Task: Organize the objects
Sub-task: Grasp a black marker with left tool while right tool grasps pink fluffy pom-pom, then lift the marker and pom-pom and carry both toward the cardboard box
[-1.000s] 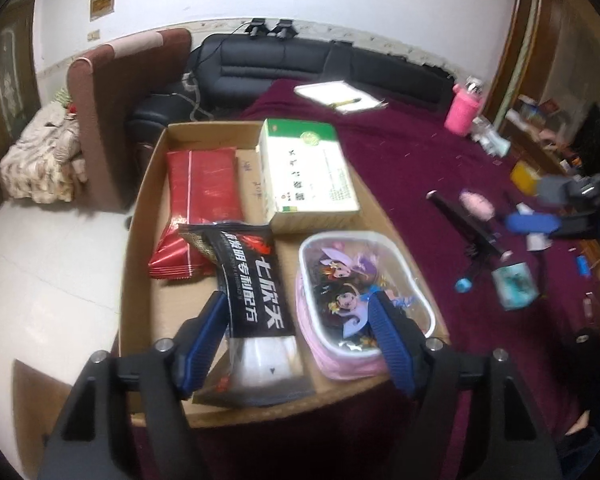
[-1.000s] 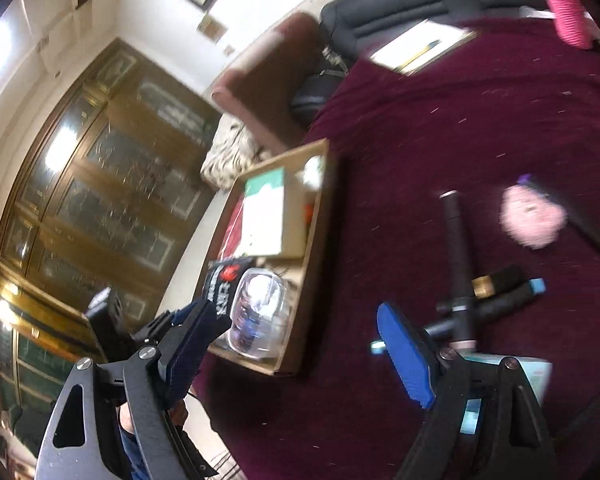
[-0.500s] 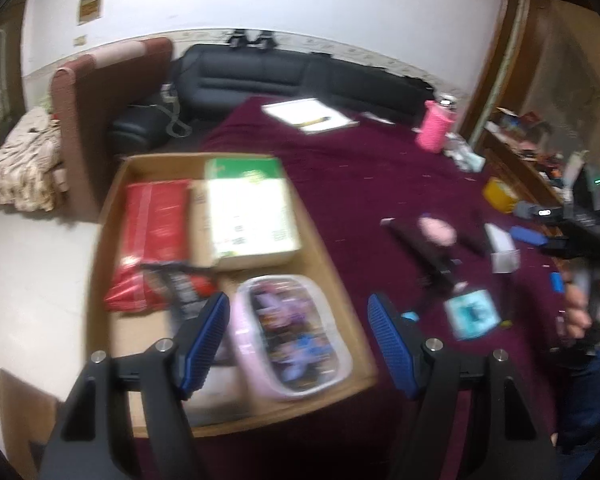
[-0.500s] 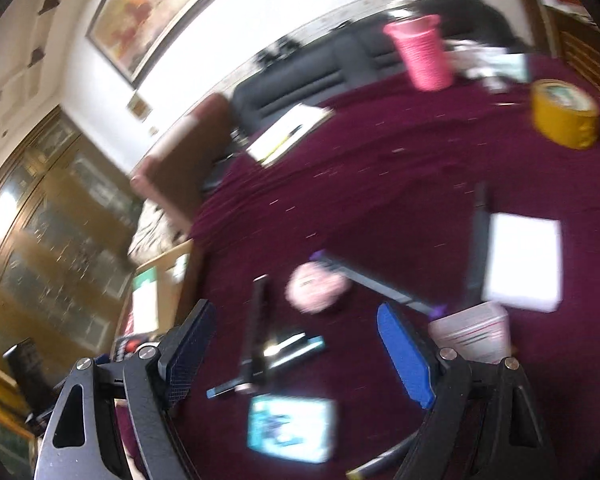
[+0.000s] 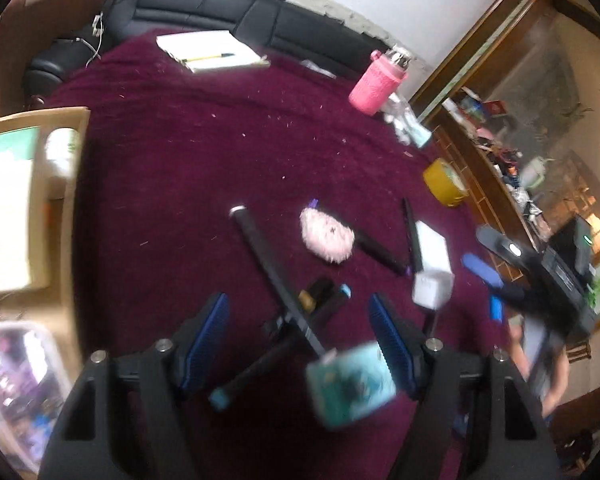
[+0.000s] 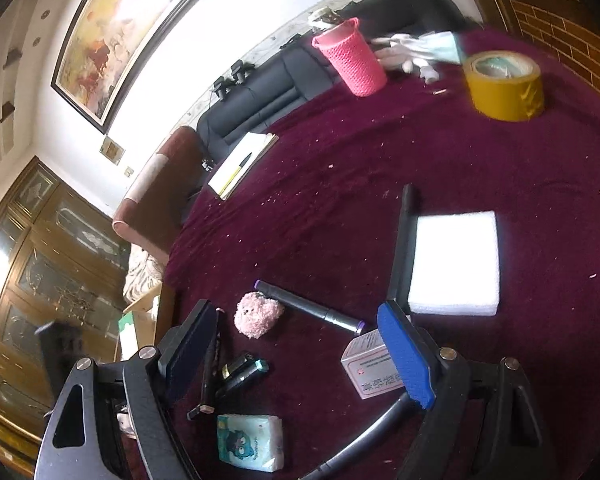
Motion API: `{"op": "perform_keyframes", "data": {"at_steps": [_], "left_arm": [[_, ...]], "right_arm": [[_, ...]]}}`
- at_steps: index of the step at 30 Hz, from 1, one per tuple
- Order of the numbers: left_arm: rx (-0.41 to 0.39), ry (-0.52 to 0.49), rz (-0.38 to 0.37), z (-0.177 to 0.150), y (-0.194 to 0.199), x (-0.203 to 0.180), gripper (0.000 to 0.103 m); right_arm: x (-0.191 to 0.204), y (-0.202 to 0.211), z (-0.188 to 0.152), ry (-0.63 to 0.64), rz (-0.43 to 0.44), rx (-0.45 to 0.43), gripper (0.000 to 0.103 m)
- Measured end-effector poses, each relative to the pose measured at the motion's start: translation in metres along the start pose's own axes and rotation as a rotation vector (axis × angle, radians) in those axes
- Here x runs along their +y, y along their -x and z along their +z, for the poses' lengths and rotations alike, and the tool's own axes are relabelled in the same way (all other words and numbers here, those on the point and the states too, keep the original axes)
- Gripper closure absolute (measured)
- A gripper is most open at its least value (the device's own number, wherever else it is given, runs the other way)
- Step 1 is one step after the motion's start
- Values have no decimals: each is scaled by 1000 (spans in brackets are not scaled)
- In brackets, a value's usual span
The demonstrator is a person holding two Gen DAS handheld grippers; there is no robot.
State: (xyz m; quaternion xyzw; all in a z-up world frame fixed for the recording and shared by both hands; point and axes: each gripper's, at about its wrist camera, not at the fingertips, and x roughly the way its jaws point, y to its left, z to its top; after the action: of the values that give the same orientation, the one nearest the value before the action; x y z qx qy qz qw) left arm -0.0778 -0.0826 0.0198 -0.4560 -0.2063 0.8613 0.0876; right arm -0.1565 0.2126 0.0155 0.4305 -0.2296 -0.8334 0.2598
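A table draped in maroon cloth is seen from both wrist views, with loose items scattered over it. At its left edge a cardboard box is set, in which a white and green carton and a clear pouch with cartoon print are held. A white foam block is laid flat near the right gripper, whose blue-padded jaws are spread wide with nothing gripped. A pink knitted cup and a yellow tape roll are stood at the far side, well apart from the clutter. The left gripper is likewise held open and empty above a long black stick. Nearer the grippers, a teal tissue pack, a small white box with red print, a fluffy pink toy and a black marker with a purple tip are scattered on the cloth.
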Motion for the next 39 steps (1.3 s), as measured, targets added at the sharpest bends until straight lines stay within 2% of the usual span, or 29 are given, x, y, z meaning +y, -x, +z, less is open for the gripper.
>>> {"op": "perform_keyframes", "data": {"at_steps": [1, 4, 6, 8, 11, 13, 15, 16, 17, 19, 25, 28, 32, 33, 36, 39], "left_arm": [[12, -2, 4, 4, -10, -3, 32], [59, -7, 80, 11, -40, -10, 33], [74, -6, 132, 12, -55, -9, 44], [87, -26, 150, 10, -64, -8, 67], [81, -51, 165, 7, -66, 0, 82], [64, -67, 179, 9, -63, 6, 87], [25, -69, 197, 14, -60, 17, 87], [10, -53, 198, 16, -61, 24, 89], [-3, -26, 166, 17, -60, 33, 89], [3, -19, 143, 20, -57, 37, 89], [-9, -73, 161, 18, -57, 38, 87], [-12, -122, 196, 15, -56, 34, 87], [-15, -176, 237, 11, -57, 27, 88], [-17, -181, 242, 11, -58, 26, 88], [-19, -193, 247, 11, -59, 25, 88], [-22, -203, 249, 11, -59, 24, 88]], "right_arm": [[1, 0, -1, 2, 5, 4, 16], [6, -1, -3, 21, 10, 10, 16], [9, -2, -5, 38, 7, 11, 16], [14, -4, -7, 59, 3, 15, 16], [22, -12, -13, 103, 10, 29, 16], [31, -20, -18, 157, 4, 38, 16], [48, -33, -27, 262, -5, 62, 16], [56, -39, -32, 313, -4, 74, 22], [65, -47, -38, 370, -10, 91, 31], [77, -59, -46, 436, -34, 118, 40], [106, -98, -48, 634, -192, 151, 46], [113, -124, -46, 701, -229, 197, 46], [105, -155, -39, 729, -296, 257, 65], [102, -159, -37, 729, -301, 259, 67], [101, -159, -35, 724, -297, 256, 70], [107, -164, -45, 782, -352, 246, 70]]}}
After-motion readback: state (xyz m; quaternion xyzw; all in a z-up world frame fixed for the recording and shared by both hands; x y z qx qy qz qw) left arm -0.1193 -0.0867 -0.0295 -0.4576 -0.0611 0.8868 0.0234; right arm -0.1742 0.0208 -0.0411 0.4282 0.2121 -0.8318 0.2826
